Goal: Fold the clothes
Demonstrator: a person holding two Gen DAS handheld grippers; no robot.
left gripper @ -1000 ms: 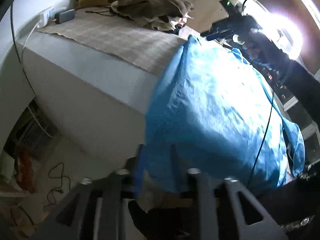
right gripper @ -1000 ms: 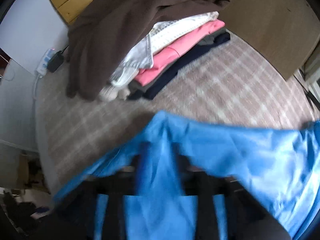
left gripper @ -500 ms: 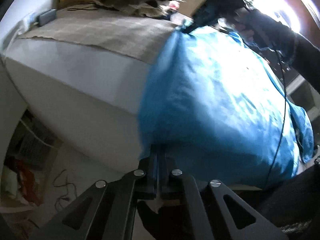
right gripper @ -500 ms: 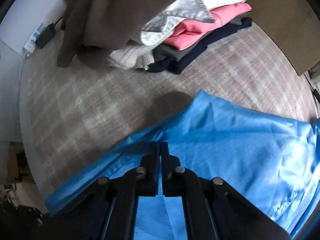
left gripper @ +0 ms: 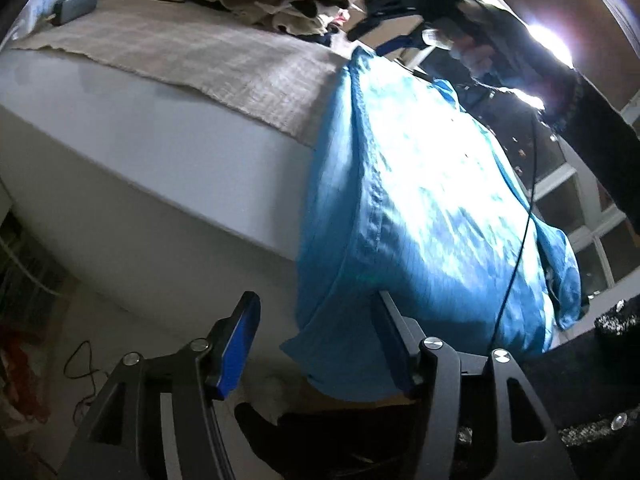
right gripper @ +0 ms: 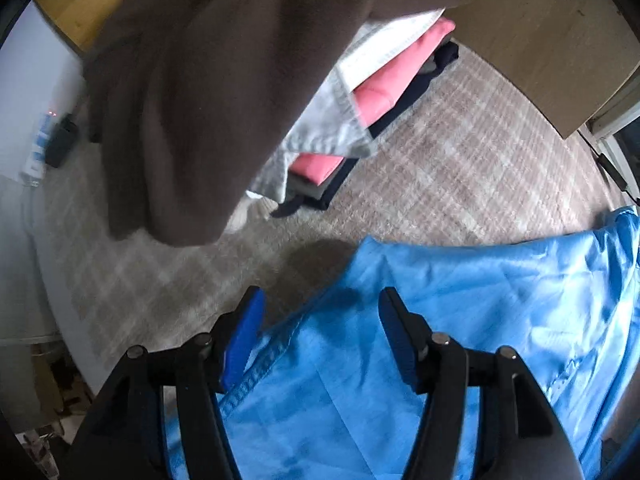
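Both sets of fingers, pinched together half a second ago, now stand spread with nothing between them. Left gripper (left gripper: 316, 340) sits low at the bench (left gripper: 152, 168) front, where the blue garment (left gripper: 420, 208) hangs over the edge; right gripper (right gripper: 320, 332) hovers above the same garment (right gripper: 420, 360) on the checked cloth (right gripper: 460, 160), its hemmed edge lying between the fingers.

Handling, judged: thin, soft, somewhat slick fabric; light, likely to slide off the bench under its own overhang. Best hold looks to be the stitched hem (left gripper: 372, 216) or a corner, which should resist slipping.

Room: open cloth lies left of the garment; the clothes stack (right gripper: 384, 92) with a brown garment (right gripper: 208, 80) draped over it bounds the far side. A black cable (left gripper: 516, 248) crosses the garment.
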